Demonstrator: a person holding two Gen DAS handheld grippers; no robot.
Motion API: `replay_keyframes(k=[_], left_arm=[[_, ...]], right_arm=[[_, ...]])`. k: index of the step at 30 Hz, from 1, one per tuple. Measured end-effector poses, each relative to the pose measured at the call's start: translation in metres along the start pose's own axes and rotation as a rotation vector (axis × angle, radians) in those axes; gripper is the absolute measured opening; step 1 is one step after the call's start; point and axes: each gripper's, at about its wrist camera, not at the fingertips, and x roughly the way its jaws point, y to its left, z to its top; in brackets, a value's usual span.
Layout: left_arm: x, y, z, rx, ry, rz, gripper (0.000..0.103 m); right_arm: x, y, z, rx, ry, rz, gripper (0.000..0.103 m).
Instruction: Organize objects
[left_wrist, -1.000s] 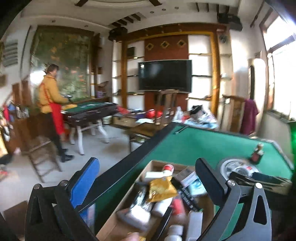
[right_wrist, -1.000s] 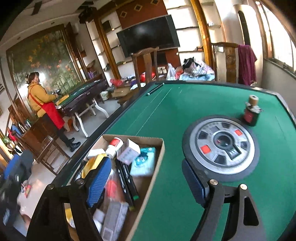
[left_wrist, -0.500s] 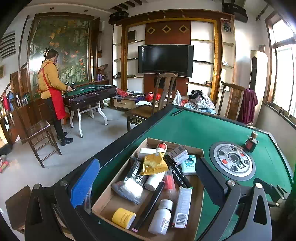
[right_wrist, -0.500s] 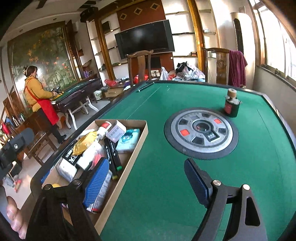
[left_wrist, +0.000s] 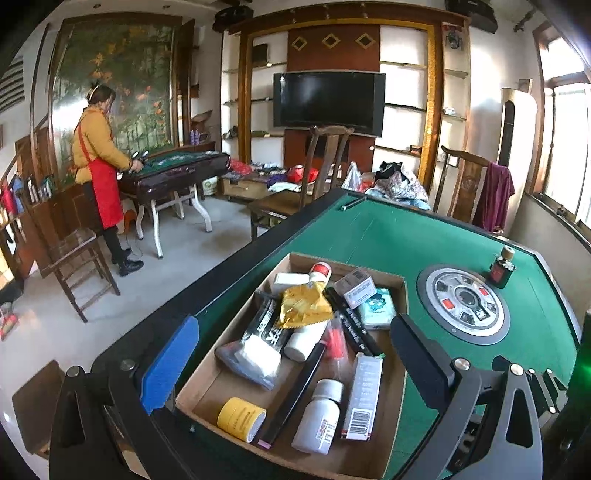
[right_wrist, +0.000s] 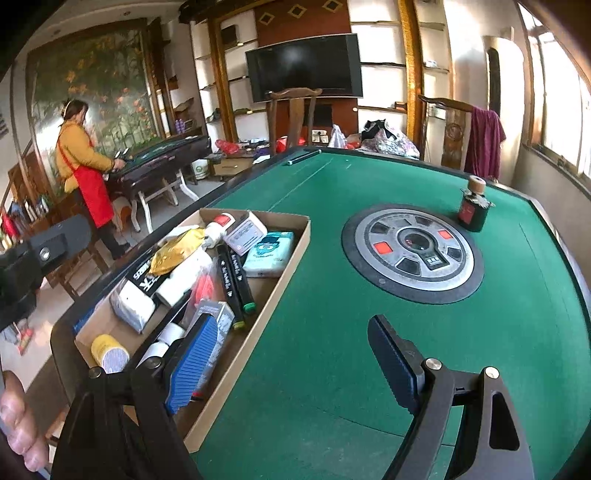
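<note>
Cardboard box (left_wrist: 400, 291) of clutter lies on the green bench (left_wrist: 406, 240), long axis running away from the holder. Left tongs (left_wrist: 291, 354) hover directly over it, wide, empty, and nearer. Right tongs (right_wrist: 291, 354) straddle its right wall, wide, empty. Earlier, the left view sat lower, hiding the box's near end.

The counter (right_wrist: 325, 343) wears matt green felt inside a glossy dark rim. The box (left_wrist: 207, 387) is plain brown cardboard, matt. A white bottle (left_wrist: 319, 421) looks like smooth plastic, and the gold packet (left_wrist: 303, 306) is crinkled shiny foil. The round centre panel (right_wrist: 412, 254) shows brushed grey metal.
</note>
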Motion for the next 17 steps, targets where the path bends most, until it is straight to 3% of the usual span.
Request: replay_keyframes(k=[17], left_arm=[[0.003,0.014,-0.011,-0.003,0.015,0.054,0.103]], right_arm=[[-0.001,0.038,-0.007,-0.122,0.008,-0.07,0.09]])
